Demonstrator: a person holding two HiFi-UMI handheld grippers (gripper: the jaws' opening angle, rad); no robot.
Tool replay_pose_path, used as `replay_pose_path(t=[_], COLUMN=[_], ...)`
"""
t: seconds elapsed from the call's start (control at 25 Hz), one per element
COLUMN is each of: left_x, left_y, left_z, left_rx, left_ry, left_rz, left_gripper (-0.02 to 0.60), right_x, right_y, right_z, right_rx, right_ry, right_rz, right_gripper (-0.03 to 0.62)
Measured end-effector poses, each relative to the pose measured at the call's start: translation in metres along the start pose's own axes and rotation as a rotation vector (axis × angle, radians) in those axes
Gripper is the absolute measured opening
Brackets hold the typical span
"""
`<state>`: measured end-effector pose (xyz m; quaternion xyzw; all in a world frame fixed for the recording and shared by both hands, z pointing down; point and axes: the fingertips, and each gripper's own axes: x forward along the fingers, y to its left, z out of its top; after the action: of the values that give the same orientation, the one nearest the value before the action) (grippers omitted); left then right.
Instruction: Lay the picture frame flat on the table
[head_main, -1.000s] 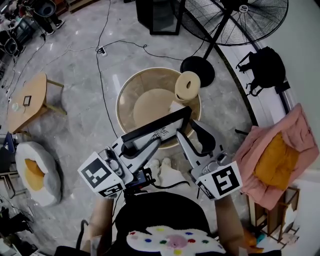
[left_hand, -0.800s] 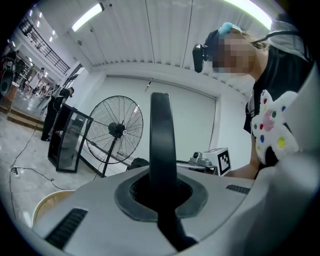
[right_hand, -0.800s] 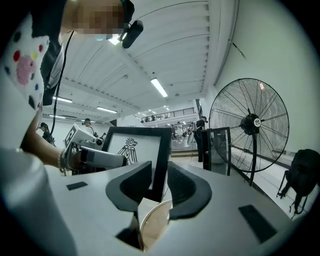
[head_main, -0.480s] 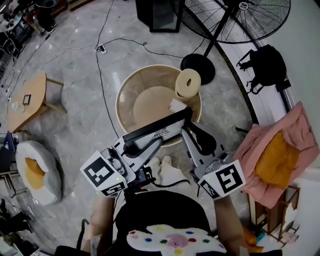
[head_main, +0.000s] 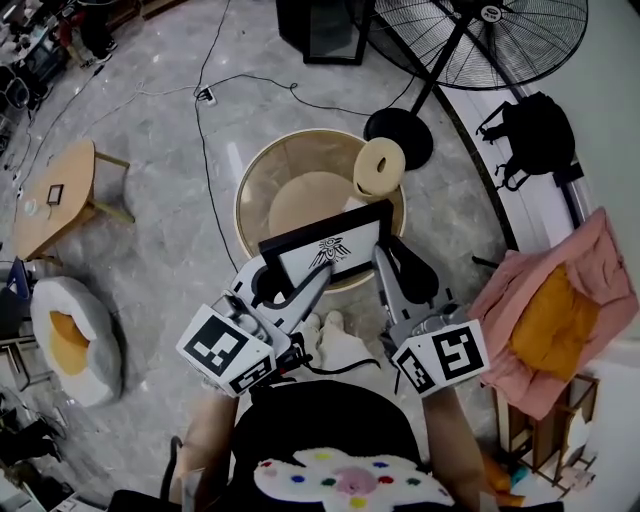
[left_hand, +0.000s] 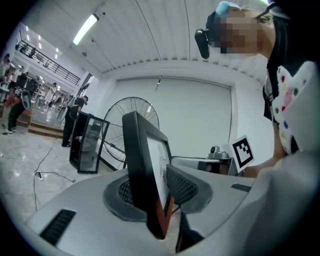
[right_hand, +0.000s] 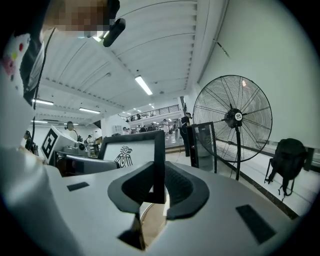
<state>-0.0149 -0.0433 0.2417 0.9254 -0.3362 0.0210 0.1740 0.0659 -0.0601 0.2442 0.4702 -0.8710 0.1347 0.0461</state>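
Tipping back, the picture frame (head_main: 325, 252) now shows me its printed face in the head view, where a moment ago I saw little more than its top edge. It hangs in the air over the near rim of the round table (head_main: 250, 190), not yet resting on it as far as I can tell. My right gripper (head_main: 395, 262) has just been closing and is clenched on the frame's right edge. My left gripper (head_main: 285, 280) has just been opening, and the frame's left edge stands slanted between its pads, slack rather than pinched. I judge that the right side carries the weight while the left serves as a loose pivot, letting the frame swing toward flat.
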Motion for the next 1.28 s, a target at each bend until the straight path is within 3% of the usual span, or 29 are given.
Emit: replay_pose_path(t=[0.36, 0.56, 0.76, 0.88, 1.28], left_x=[-0.011, -0.015, -0.015, -0.014, -0.013], left_y=[0.010, 0.013, 0.019, 0.026, 0.043], left_z=[-0.005, 0.000, -0.006, -0.014, -0.033], left_rx=[-0.004, -0.004, -0.010, -0.008, 0.024], left_ry=[0.042, 0.021, 0.033, 0.058, 0.106], left_rz=[0.101, 0.170, 0.228, 0.276, 0.285], left_gripper=[0.164, 0.173, 0.167, 0.118, 0.110], right_x=[-0.006, -0.010, -0.010, -0.009, -0.003], right_y=[-0.018, -0.028, -0.026, -0.026, -0.023], right_z=[-0.001, -0.005, -0.007, -0.010, -0.034], right_rx=[0.018, 0.032, 0.030, 0.037, 0.063], right_ry=[0.004, 0.015, 0.010, 0.022, 0.093], right_rz=[-0.115, -0.176, -0.170, -0.170, -0.149], right_gripper=[0.084, 0.084, 0.084, 0.084, 0.084])
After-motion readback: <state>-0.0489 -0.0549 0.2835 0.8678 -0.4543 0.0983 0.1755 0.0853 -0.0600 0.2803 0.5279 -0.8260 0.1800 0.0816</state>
